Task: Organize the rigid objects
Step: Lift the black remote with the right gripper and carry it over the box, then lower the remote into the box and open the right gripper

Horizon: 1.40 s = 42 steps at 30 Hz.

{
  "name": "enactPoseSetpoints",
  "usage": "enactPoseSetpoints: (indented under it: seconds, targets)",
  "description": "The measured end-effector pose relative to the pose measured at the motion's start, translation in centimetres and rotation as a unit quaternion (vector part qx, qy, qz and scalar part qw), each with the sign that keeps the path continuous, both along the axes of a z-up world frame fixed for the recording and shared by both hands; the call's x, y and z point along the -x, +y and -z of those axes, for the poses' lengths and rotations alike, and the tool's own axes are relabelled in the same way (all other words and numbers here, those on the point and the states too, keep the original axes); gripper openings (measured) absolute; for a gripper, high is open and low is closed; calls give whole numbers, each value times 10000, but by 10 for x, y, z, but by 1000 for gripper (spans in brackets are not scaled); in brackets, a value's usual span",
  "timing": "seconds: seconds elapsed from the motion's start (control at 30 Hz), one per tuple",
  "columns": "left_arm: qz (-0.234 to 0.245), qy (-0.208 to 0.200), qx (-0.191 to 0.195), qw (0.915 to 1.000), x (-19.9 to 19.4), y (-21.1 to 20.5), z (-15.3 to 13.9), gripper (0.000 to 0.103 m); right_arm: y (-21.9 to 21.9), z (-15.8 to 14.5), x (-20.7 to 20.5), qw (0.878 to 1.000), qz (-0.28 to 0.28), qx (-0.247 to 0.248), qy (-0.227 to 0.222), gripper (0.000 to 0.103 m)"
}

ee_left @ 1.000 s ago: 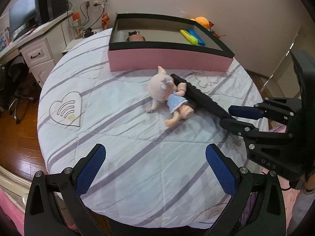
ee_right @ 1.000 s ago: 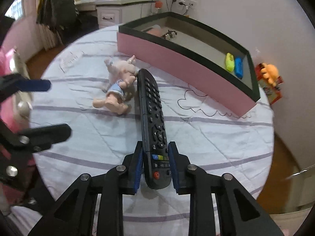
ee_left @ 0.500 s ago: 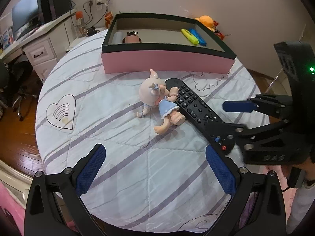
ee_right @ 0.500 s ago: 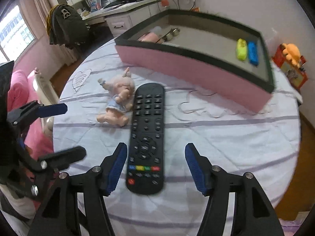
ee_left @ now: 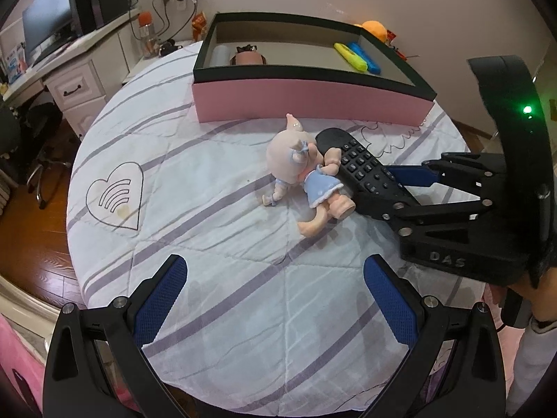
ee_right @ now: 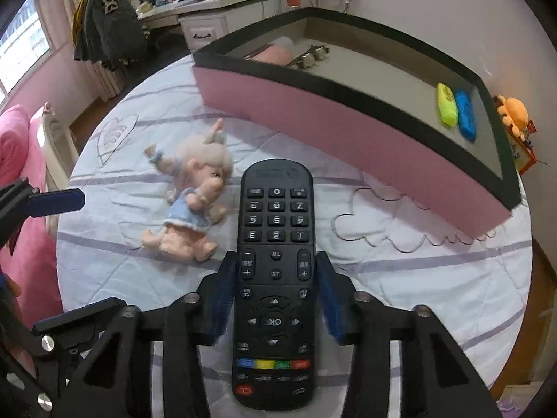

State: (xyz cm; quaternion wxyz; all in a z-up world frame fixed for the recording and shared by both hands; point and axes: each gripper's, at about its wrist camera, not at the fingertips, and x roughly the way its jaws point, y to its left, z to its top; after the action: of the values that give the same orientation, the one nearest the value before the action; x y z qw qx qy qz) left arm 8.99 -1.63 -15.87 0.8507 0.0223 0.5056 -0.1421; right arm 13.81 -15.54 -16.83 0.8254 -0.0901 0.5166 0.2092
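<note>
Straddling the black remote (ee_right: 275,278) with my right gripper (ee_right: 275,296), I have one blue pad on each long side of it at the volume keys. The pads look close against the edges, though the left one is blurred and I cannot tell whether they are clamped or only touching. The remote lies flat on the striped quilt (ee_left: 195,188), its far rounded end just beside the pig doll (ee_left: 303,174), whose arm touches it in the left view. Beyond both stands the pink tray (ee_left: 313,99) with its black rim; a bare strip of quilt separates its near wall from the remote's tip. Inside, the yellow block (ee_right: 446,108) and blue block (ee_right: 465,119) sit side by side at the far right end, and a pink item (ee_right: 273,55) lies at the left. My left gripper (ee_left: 275,299) hangs with its fingers wide apart, holding nothing, over the open near part of the quilt, well short of the doll.
</note>
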Motion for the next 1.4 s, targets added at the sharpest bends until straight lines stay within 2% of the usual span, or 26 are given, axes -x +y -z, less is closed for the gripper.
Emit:
enactPoseSetpoints:
  seconds: [0.17,0.4,0.53,0.67,0.87,1.03,1.23,1.4]
  targets:
    - [152,-53,138,9998,-4,-3,-4,102,-18,-7,1,9988,146,-450,110,44]
    - [180,-211,291,9992,-13,-2,-17,102,-38,-48,1,9918,288,-1242,-70,44]
    - [119,-353,376,9986,-20,1,-26,102,-48,-74,-17,9868,541,-1496,-293,44]
    - [37,-466,366,9982,-33,4,-32,102,-58,-86,-55,9802,963,-1677,-429,44]
    - [154,-420,338,9984,-52,7,-30,102,-66,-80,-123,9706,1571,-1790,-353,44]
    - [248,-365,278,9986,-64,10,-25,102,-63,-52,-171,9650,2002,-1691,-18,44]
    - [276,-254,277,9989,-73,17,-16,102,-56,-14,-187,9620,2331,-1382,326,44]
    - [251,-200,319,9990,-73,22,-12,102,-49,-10,-180,9620,2475,-1135,212,45]
